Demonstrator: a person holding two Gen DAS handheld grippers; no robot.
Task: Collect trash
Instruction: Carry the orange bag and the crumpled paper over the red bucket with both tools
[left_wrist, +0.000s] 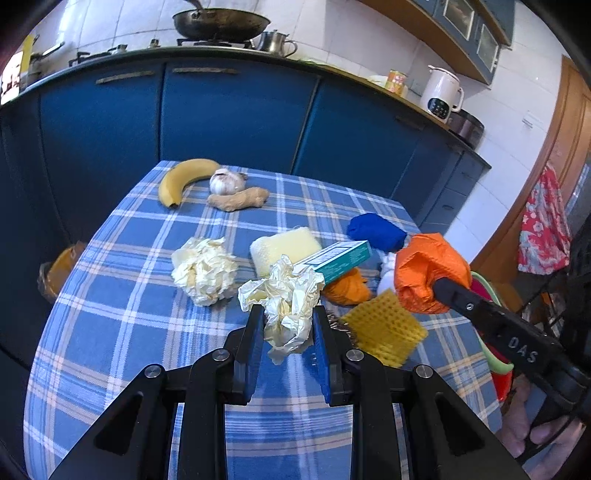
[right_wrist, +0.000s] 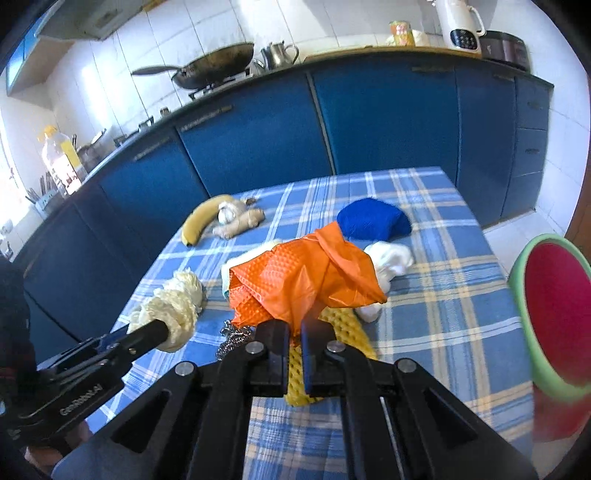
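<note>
The right hand-held gripper (left_wrist: 439, 286) reads "DAS", the left hand-held gripper (right_wrist: 166, 332) "GenRobot.AI".

Table: covered by a blue plaid tablecloth (left_wrist: 122, 314).
11 o'clock, far edge: banana (left_wrist: 181, 179), garlic bulb (left_wrist: 226, 181), ginger root (left_wrist: 239, 198), close together.
Centre-left: crumpled cream paper ball (left_wrist: 205, 271).
Centre: pale yellow sponge (left_wrist: 284, 248) under a teal box (left_wrist: 338, 260).
2 o'clock: blue yarn ball (right_wrist: 373, 221), white cloth (right_wrist: 388, 271).
Near right: yellow waffle sponge (left_wrist: 384, 334), steel scourer (right_wrist: 232, 341) beside it.

Banana (left_wrist: 181, 181), garlic (left_wrist: 225, 181) (touching ginger (left_wrist: 238, 199)) lie behind the paper ball (left_wrist: 203, 271).
</note>
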